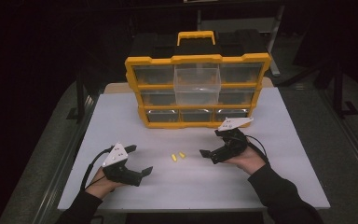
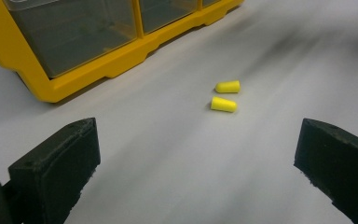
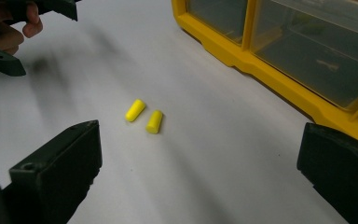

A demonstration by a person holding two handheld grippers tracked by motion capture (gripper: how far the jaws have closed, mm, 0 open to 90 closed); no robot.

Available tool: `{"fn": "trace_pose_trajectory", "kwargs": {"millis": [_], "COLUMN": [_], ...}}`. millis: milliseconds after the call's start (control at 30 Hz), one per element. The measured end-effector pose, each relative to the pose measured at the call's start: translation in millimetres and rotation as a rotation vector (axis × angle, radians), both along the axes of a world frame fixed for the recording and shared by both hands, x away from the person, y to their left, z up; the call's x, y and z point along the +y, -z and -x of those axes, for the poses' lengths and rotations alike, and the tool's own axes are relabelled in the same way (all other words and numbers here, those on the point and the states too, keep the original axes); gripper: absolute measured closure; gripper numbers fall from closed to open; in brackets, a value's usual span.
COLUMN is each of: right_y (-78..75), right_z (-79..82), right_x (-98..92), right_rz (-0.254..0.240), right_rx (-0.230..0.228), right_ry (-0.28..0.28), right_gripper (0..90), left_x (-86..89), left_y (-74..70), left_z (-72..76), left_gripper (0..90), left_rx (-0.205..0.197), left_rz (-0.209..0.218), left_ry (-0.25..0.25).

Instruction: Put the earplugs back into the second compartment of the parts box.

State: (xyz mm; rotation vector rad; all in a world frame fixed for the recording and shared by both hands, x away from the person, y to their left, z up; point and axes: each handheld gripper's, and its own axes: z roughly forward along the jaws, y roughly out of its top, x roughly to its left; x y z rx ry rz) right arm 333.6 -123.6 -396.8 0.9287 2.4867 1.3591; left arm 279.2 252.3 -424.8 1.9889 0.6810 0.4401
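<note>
Black plastic jaws of the left gripper [image 1: 142,171] are seen spread wide and empty at the near left of the white table [image 1: 279,140], held in a hand that enters from the bottom edge. A little farther in, on the right, the right gripper [image 1: 208,154] is likewise held agape with nothing between its jaws, pointed toward the middle of the table. Between the two grippers, near neither jaw closely enough to touch, two small yellow foam earplugs [image 1: 177,156] are lying on their sides, just beside each other but apart; in the left gripper view they [image 2: 225,95] are seen ahead of the jaws, and in the right gripper view [image 3: 143,116] likewise.

Beyond them, a yellow-framed plastic organiser with clear drawers [image 1: 198,88] is standing upright at the far side of the table, with one clear plastic drawer [image 1: 197,83] in the upper middle pulled forward.

The step in hand is judged to be the picking of one earplug. It would best be done by one gripper alone, lowered until the jaw tips nearly graze the table, with a single plug centred across its short width. The jaws should be closed gently, since soft foam is likely to squash or roll away. The neighbouring plug should be kept outside the jaws, so that it is not nudged.
</note>
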Motion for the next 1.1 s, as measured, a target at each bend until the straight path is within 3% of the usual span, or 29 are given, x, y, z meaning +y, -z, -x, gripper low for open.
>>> {"fn": "trace_pose_trajectory", "kwargs": {"millis": [333,1100], "right_y": [0.2,6.1], "right_z": [-7.6,-18.5], "right_x": [14.0,50.3], "right_rz": [-0.001,0.012], "right_rx": [0.002,0.007], "right_ry": [-0.015,-0.069], "right_gripper": [0.0,0.0], "left_x": [0.3,-0.9], "left_y": [-0.1,1.1], "left_z": [-1.0,-0.5], "left_gripper": [0.0,0.0], "left_rx": [0.008,0.01], "left_rz": [0.016,0.007], "left_ry": [0.0,0.007]}}
